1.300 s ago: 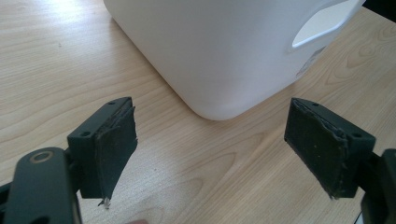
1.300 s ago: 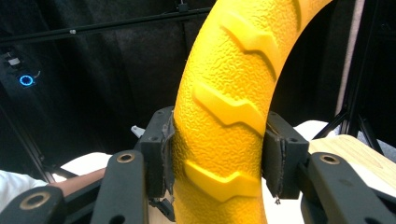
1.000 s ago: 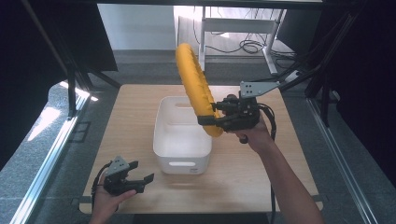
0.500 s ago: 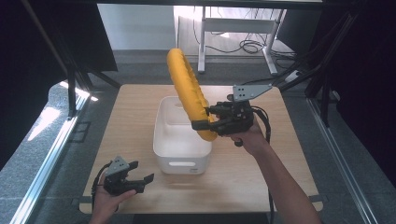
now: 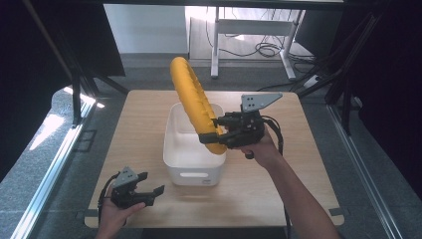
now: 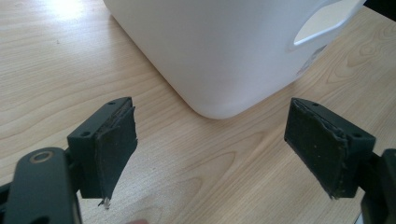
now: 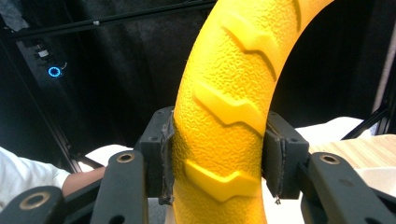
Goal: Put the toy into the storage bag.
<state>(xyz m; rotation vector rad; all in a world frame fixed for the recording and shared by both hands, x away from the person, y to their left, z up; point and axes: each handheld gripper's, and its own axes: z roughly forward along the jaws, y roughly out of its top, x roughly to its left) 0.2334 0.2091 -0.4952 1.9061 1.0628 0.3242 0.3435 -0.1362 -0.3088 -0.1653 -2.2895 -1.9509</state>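
A big yellow ring (image 5: 195, 104) with a tyre-like tread stands on edge over the white bin (image 5: 182, 158) in the high view. My right gripper (image 5: 213, 137) is shut on the ring's lower part, above the bin's right rim. In the right gripper view the yellow ring (image 7: 229, 107) is clamped between both pads (image 7: 164, 154). My left gripper (image 5: 152, 194) rests open near the table's front left corner, nothing between its fingers. In the left gripper view its open jaws frame the bin's rounded corner (image 6: 219, 51), which stands a short way ahead.
The wooden table (image 5: 278, 184) has bare room to the right and left of the bin. A desk frame and cables (image 5: 259, 47) stand on the floor beyond the far edge. Dark frame posts (image 5: 74, 94) flank the table.
My right gripper has carried the yellow ring leftward and slightly down over the bin, the ring's top leaning further left. The left gripper has stayed put.
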